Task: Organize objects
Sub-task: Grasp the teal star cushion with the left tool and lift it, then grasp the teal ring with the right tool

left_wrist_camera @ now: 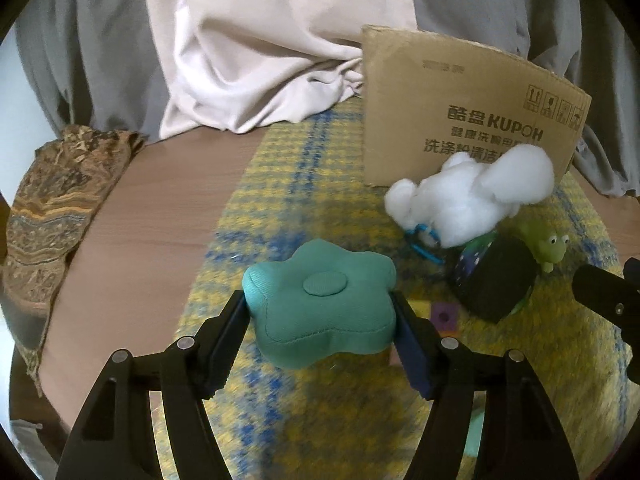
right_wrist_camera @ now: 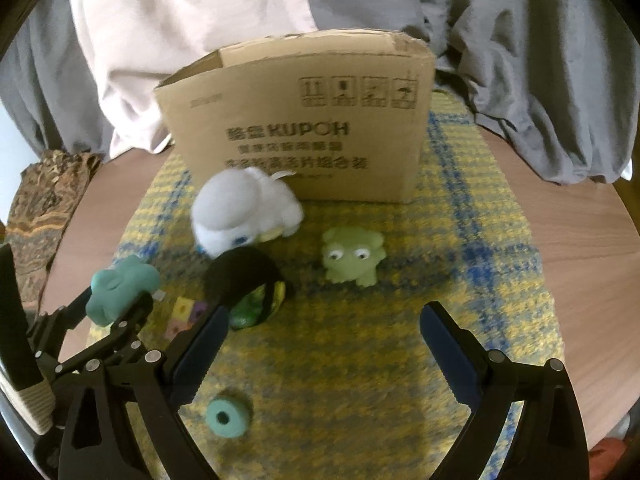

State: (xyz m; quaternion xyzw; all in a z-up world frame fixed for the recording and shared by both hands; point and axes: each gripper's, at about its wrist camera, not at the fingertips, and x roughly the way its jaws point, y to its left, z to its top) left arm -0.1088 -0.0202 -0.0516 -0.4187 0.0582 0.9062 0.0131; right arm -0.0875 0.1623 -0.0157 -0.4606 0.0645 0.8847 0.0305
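- The teal flower-shaped cushion (left_wrist_camera: pixel 320 304) sits clamped between the pads of the left tongs (left_wrist_camera: pixel 322 328), which press against its two sides; seen from the right wrist, it is lifted clear of the mat at the left edge of the view.
- The right tongs (right_wrist_camera: pixel 324 344) stand wide apart with nothing between the fingers, hovering over the yellow-and-blue woven mat (right_wrist_camera: pixel 440 272).
- A teal foam ring (right_wrist_camera: pixel 226 416) lies flat on the mat just below the right tongs' left finger.
- A black-capped, green-patterned round object (right_wrist_camera: pixel 244 280) lies on its side near the middle of the mat; what it is cannot be told.
- A white plush toy (right_wrist_camera: pixel 244 210) rests just behind that object, touching or nearly touching it, and close to the front of the box.
- A pale green toy frog (right_wrist_camera: pixel 352 256) with googly eyes sits upright on the mat to the right of the plush toy, apart from it.
- Small coloured square pieces (right_wrist_camera: pixel 184 312) lie on the mat between the cushion and the dark round object.
- A cardboard box (right_wrist_camera: pixel 296 120) printed "KUPOH" stands upright at the back of the mat.
- The mat lies on a brown wooden table (left_wrist_camera: pixel 152 208).
- A brown patterned cloth (left_wrist_camera: pixel 52 208) is draped at the table's left edge, and grey and cream fabric (left_wrist_camera: pixel 260 60) hangs behind the box.
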